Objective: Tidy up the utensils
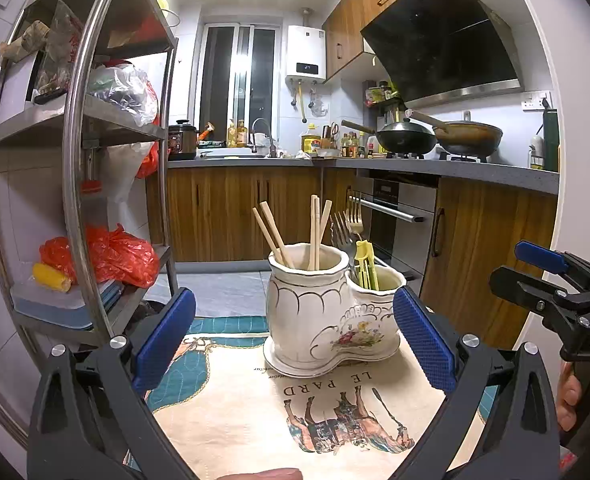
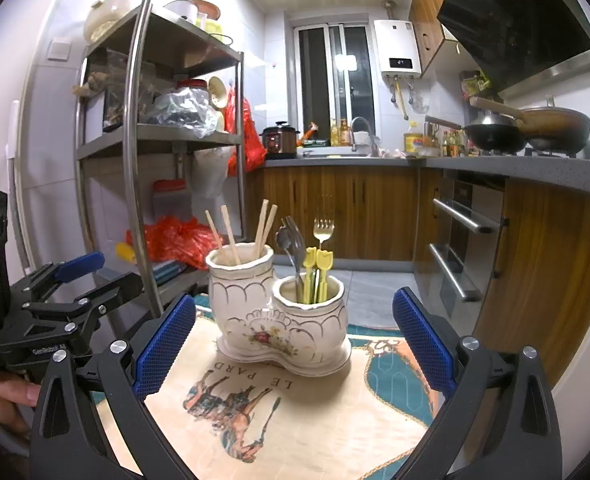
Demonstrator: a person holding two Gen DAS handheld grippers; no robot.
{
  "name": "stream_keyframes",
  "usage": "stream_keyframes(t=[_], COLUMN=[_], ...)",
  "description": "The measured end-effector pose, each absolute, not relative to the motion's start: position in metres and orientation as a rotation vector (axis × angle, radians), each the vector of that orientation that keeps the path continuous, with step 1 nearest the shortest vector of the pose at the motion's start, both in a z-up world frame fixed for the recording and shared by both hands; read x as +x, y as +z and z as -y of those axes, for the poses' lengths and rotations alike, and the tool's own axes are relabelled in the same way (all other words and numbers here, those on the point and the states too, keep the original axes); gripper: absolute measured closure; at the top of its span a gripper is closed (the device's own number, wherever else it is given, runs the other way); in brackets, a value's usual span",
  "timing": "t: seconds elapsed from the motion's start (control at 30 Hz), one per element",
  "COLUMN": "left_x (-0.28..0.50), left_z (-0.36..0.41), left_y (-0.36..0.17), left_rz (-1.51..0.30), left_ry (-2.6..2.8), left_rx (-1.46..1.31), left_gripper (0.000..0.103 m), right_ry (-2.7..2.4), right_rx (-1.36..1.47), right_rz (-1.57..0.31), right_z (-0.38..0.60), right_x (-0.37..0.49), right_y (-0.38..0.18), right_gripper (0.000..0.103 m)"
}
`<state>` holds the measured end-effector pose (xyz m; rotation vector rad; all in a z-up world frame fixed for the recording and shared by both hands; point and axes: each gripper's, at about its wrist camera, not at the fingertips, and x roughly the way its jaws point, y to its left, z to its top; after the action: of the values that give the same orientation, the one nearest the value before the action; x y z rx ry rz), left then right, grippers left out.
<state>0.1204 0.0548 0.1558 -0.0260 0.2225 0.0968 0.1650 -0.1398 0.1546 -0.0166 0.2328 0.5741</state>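
both my grippers, left (image 1: 295,344) and right (image 2: 295,344), hang spread and empty. ceramic holder (image 2: 281,320) sits on the cloth (image 2: 295,420): chopsticks (image 2: 241,232) in the tall pot, forks and spoons (image 2: 307,256) in the short pot, sorted by type.

Your left gripper (image 1: 293,340) is held level and pointing forward, its two blue-padded fingers (image 1: 165,342) spread wide apart with nothing between them. Your right gripper (image 2: 293,342) sits in the same pose, jaws equally wide and empty. The two are side by side, near each other at about the same height. Your fingers wrap the handle of each: left hand (image 2: 5,396), right hand (image 1: 573,396).
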Motion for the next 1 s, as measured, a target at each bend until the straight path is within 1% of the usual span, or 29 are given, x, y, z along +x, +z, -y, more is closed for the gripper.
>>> stream_keyframes(t=[1.0], left_x=[0.1195], left_z=[-0.0548], left_y=[0.1572], left_rz=[-0.217], left_ry=[0.092], left_rx=[-0.02], left_gripper=[0.005], right_ry=[0.577], right_rx=[-0.022], right_rz=[-0.236], right_z=[0.1394], right_x=[0.1635], right_y=[0.1539], right_gripper=[0.005])
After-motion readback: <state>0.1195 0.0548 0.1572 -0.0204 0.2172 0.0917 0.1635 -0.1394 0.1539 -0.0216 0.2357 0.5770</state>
